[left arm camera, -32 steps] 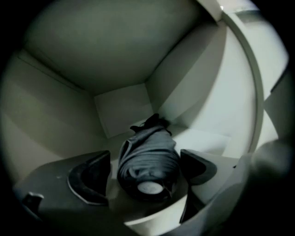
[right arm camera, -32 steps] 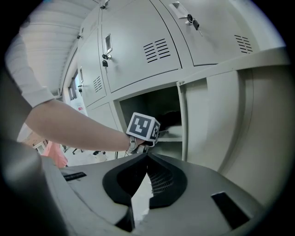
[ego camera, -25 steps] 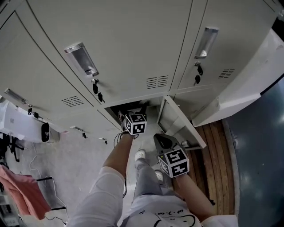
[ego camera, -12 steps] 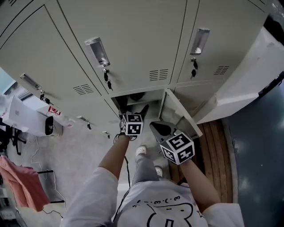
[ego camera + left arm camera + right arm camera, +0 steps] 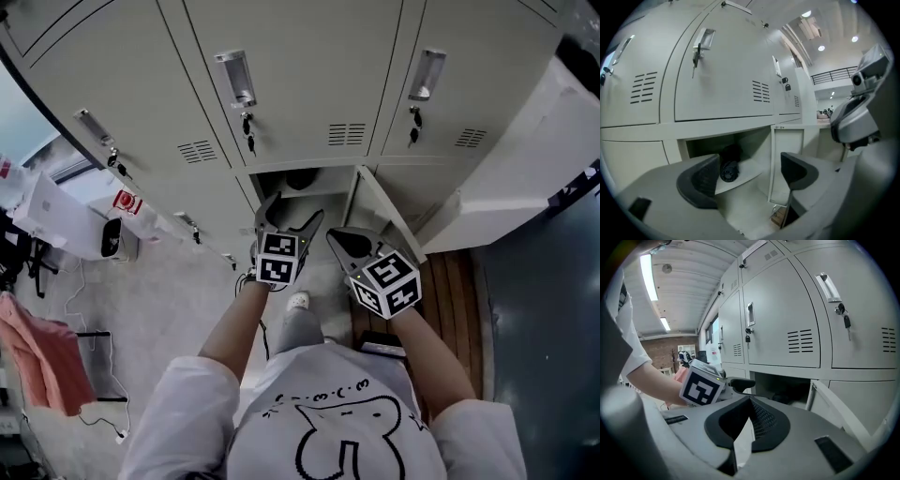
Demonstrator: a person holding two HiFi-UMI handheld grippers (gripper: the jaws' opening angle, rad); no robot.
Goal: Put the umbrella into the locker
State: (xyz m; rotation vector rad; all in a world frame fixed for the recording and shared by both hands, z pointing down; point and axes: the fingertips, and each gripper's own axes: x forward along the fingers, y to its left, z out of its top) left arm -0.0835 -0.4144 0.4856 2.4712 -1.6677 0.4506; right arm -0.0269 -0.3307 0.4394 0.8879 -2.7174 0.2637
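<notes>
A black folded umbrella lies on the shelf inside the open bottom locker, seen end-on. My left gripper hangs in front of the opening, clear of the umbrella. Its jaws are closing from wide, and nothing is between the pads. My right gripper is beside it on the right, shut with nothing in it. The locker door stands swung out to the right of the opening. In the right gripper view, the left gripper and its marker cube are at the left.
Closed grey lockers with keys in their locks fill the wall above. A large white panel juts out at the right over a wooden floor strip. A white box, cables and an orange cloth are on the left.
Both grippers have risen and drawn back from the locker opening, the left one more. The umbrella stays on the shelf.
</notes>
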